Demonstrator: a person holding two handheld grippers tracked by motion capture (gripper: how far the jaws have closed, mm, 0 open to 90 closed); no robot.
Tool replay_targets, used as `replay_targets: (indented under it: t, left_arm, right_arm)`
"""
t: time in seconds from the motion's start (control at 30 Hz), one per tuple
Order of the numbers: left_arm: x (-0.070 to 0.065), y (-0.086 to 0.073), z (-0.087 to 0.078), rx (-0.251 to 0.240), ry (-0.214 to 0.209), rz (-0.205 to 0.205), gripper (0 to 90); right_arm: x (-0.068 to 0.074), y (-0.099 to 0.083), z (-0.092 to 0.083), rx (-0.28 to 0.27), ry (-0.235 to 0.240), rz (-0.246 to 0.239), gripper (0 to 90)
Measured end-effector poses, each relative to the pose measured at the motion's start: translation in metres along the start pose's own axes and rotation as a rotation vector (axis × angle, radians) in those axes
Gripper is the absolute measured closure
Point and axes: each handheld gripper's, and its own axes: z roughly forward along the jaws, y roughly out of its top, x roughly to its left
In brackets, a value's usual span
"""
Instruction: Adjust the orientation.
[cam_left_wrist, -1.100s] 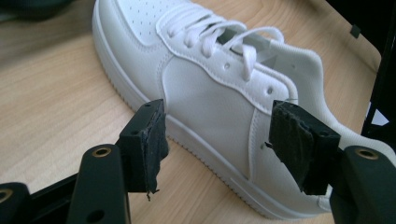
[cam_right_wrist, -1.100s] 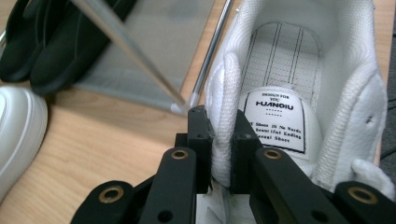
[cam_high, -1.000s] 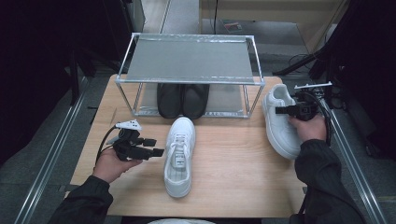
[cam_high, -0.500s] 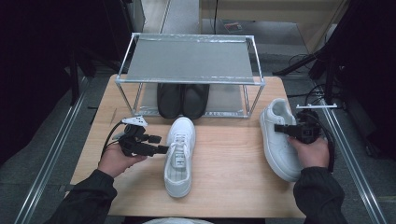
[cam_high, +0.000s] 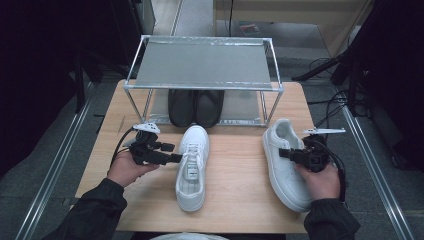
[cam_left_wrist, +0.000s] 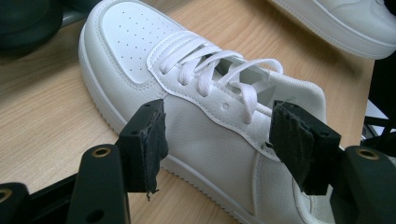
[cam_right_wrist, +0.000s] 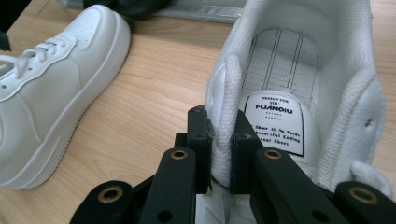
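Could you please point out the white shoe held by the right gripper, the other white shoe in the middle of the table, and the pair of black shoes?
Held white shoe (cam_high: 280, 165), high view, on its vamp.
Middle white shoe (cam_high: 192, 187), high view, on its heel opening.
Black shoes (cam_high: 195, 106), high view, between the pair, under the rack.

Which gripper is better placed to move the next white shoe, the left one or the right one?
Right. The right gripper is shut on the collar of the right white shoe, so it can probably carry it now. The left gripper is open beside the middle white shoe and holds nothing.
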Motion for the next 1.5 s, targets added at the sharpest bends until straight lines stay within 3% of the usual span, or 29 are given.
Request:
replay_targets:
  t: [0.27,0.63,0.9,1.27,1.4,1.5]
  left_arm:
    - [0.000,-0.001,-0.001,-0.002,-0.002,-0.005,36.6]
    - [-0.004,-0.006,-0.006,0.001,0.009,-0.005,36.6]
    - [-0.006,-0.015,-0.014,-0.011,0.026,-0.018,36.5]
    - [-0.005,-0.025,-0.023,-0.024,0.055,-0.036,36.5]
    - [-0.005,-0.025,-0.024,-0.024,0.054,-0.044,36.5]
    - [-0.005,-0.025,-0.023,-0.023,0.056,-0.041,36.5]
  right_arm:
    - [0.026,0.003,0.012,-0.002,0.045,-0.053,83.9]
    - [0.061,0.008,0.041,0.017,0.110,-0.130,83.7]
    - [0.077,0.012,0.062,0.057,0.147,-0.174,83.4]
    - [0.089,0.011,0.090,0.077,0.142,-0.255,82.1]
    - [0.089,0.008,0.093,0.071,0.154,-0.263,78.2]
    - [0.086,0.008,0.089,0.034,0.164,-0.250,75.9]
